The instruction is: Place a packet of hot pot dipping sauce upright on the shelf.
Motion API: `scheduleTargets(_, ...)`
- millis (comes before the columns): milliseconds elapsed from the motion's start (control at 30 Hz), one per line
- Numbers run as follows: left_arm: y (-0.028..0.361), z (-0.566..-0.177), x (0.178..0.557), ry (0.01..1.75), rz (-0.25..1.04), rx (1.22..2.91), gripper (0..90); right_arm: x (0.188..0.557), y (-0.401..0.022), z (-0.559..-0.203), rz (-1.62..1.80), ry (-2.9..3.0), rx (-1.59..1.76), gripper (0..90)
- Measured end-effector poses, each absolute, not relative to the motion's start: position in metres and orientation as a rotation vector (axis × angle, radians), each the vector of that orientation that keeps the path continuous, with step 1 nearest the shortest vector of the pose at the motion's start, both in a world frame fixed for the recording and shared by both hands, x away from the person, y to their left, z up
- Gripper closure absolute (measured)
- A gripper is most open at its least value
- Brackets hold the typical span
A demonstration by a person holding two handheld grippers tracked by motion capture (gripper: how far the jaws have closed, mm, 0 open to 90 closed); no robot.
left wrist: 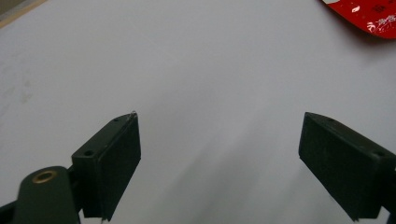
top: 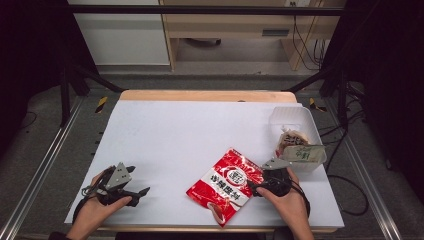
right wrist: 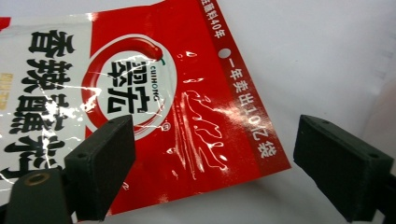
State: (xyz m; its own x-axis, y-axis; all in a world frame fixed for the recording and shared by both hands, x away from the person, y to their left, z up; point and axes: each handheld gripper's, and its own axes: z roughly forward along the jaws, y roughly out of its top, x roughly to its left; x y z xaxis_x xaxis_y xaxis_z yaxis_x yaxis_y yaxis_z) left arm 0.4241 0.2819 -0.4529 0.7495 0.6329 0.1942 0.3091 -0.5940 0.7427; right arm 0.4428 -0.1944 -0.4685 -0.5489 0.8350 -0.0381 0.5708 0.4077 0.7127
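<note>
The red packet point(top: 226, 186) lies flat at the right gripper's point(top: 251, 189) nine o'clock, its edge between the wide jaws. The left gripper point(top: 141, 194) gapes wide over bare table point(top: 190, 130).

We observe a white worktop point(top: 175, 135) bearing a red sachet point(top: 227, 185) near its front edge, right of centre. The right gripper point(top: 252, 188) sits at the sachet's right edge, in the person's right hand point(top: 287, 200). The left gripper point(top: 142, 192) rests low over bare worktop at the front left, well apart from the sachet, its jaws pointing right. A clear plastic tub point(top: 295, 120) with packets inside stands at the right edge.
</note>
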Motion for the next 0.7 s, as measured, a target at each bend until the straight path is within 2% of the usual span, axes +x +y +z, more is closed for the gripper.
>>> scheduleTargets(400,0.281,-0.453,0.424,0.697,0.575,2.226,12.7,0.44,-0.192,-0.465,0.989,2.3,1.199,17.8)
scheduleTargets(500,0.281,-0.453,0.424,0.698,0.571,2.228,12.7,0.437,-0.192,-0.46,1.042,2.276,1.21,23.8)
scheduleTargets(633,0.281,-0.453,0.425,0.706,0.569,2.224,12.7,0.434,-0.194,-0.454,1.151,2.252,1.223,38.6)
scheduleTargets(700,0.282,-0.453,0.425,0.707,0.568,2.223,12.7,0.432,-0.193,-0.453,1.163,2.267,1.22,42.4)
